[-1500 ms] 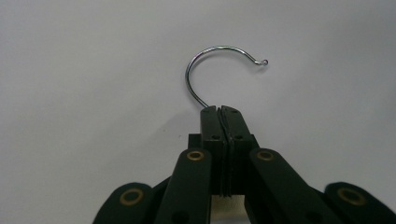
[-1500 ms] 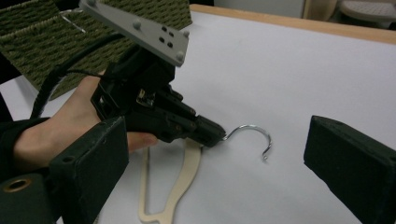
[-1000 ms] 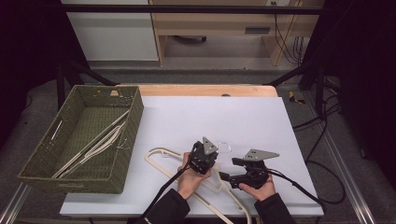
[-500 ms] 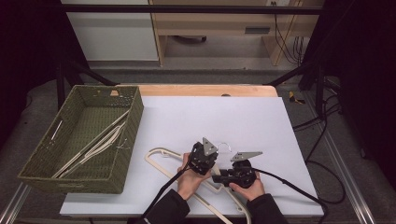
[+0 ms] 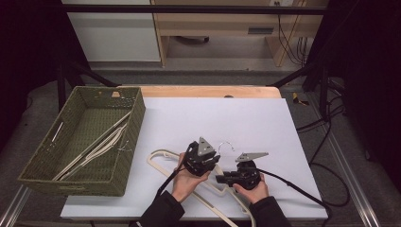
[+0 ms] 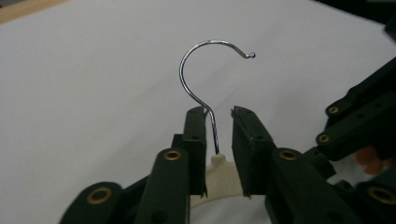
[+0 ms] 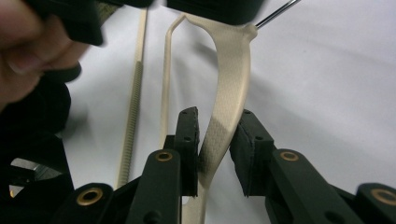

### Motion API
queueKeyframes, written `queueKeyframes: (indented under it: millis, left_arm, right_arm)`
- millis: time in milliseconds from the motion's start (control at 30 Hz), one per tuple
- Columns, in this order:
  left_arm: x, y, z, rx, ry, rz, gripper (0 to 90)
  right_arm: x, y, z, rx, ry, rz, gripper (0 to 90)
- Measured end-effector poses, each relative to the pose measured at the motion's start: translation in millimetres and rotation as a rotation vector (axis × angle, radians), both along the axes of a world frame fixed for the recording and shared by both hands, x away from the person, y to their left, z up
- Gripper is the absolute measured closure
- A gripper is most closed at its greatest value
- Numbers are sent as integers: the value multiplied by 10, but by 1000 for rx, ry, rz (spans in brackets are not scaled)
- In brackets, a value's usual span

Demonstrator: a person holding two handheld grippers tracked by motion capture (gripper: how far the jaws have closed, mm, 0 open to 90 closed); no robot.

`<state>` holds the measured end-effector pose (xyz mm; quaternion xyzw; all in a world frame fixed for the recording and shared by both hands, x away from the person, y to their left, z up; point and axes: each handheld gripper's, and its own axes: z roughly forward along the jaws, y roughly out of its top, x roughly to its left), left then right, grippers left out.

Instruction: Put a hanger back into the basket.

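— Which step was in hand, starting from the big things?

— On the white tabletop (image 5: 265, 118), a green woven basket (image 5: 127, 161) stood at the left with hangers already lying in it. One cream plastic hanger (image 5: 158, 158) lay flat at the near edge, between the person's two hands, well apart from the basket. I judged this the pick-up step: getting hold of that hanger so it could go to the basket.

— And the claws?

— The left claw (image 6: 218, 116) straddled the hanger's neck where the metal hook (image 6: 205, 51) rises. Its jaws had just been opening; the hook's stem ran along one pad, the other stood off with a gap, so I read it as loose rather than gripping. The right claw (image 7: 215, 128) had just been closing around the hanger's broad shoulder (image 7: 229, 74); the jaws flanked the plastic closely (whether both pads truly pressed was hard to tell).

— What did the next move call for?

— In my judgement, a firm pinch by the right claw before lifting, keeping the long frame level so its far end clears the basket wall.

— Counts?

— One tabletop, one basket, two claws, one hanger outside. Inside the basket several hangers, perhaps three; they overlapped too much for a sure count.
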<state>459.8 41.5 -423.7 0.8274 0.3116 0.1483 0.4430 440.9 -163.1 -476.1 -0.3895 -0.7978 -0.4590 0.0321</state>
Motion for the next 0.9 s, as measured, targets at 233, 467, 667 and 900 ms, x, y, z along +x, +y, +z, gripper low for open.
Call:
queueKeyframes:
  millis: [233,467,667,900]
  left_arm:
    - [-63,382,303,-43,-64,-72,376]
    - [-219,767,361,-49,-75,-110,258]
    - [-291,975,308,-54,-62,-138,236]
    - [-294,972,212,-26,-49,-172,225]
  right_arm:
    - [-58,-42,159,40,-28,-2,783]
    - [-101,-70,281,78,-68,22,823]
    - [-159,-87,413,102,-96,57,863]
    - [-223,-100,561,89,-144,112,871]
